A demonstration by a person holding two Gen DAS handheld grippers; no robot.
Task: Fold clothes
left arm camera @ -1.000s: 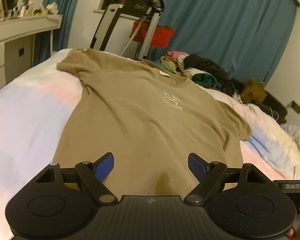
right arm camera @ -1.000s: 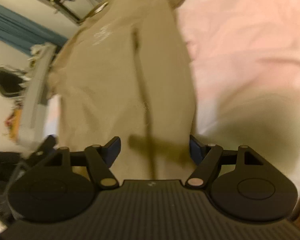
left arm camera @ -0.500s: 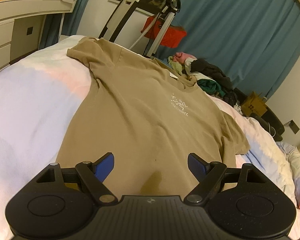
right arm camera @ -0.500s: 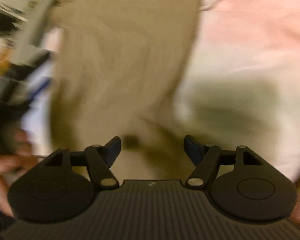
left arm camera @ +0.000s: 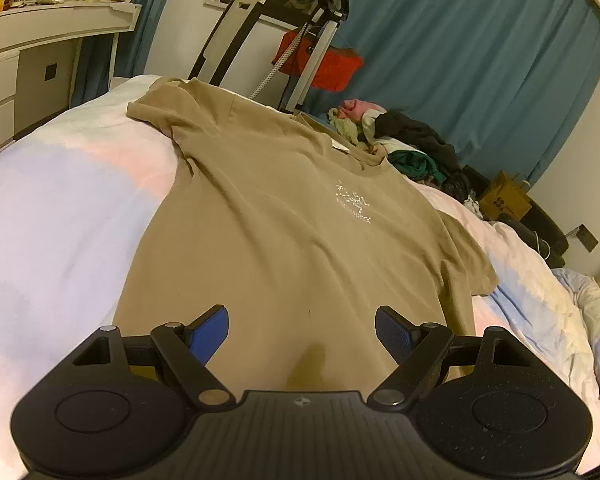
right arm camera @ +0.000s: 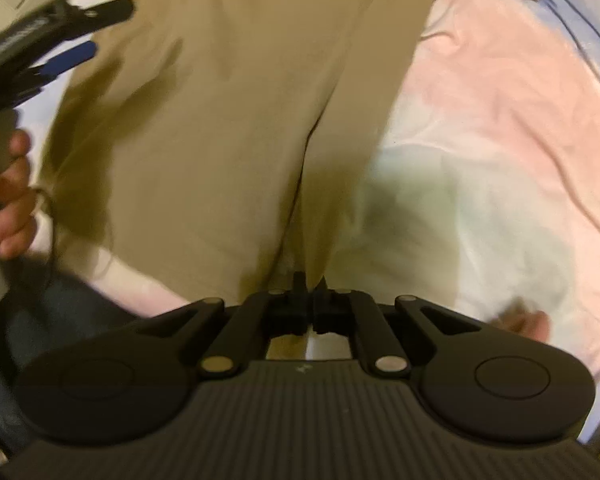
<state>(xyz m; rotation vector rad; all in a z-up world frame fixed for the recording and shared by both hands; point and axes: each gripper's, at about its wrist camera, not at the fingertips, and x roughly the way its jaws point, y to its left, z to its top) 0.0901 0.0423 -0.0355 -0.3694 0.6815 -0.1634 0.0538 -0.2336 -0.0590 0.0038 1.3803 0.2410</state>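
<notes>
A tan T-shirt (left arm camera: 284, 224) with a small white chest print lies face up and spread flat on the bed, collar far, hem near. My left gripper (left arm camera: 302, 334) is open and empty, hovering above the hem's middle; it also shows in the right wrist view (right arm camera: 52, 52), held by a hand. My right gripper (right arm camera: 311, 294) is shut on the T-shirt's (right arm camera: 228, 120) bottom hem at its right corner, and the cloth rises in a ridge toward the fingers.
The bed has a pink, white and pale blue cover (left arm camera: 60, 208). A pile of other clothes (left arm camera: 404, 140) lies beyond the collar. A white dresser (left arm camera: 28, 64) stands at the left, an exercise machine (left arm camera: 308, 40) and blue curtains behind.
My right gripper has swung down to the hem's right corner and closed on it. My left gripper has risen a little and stays open.
</notes>
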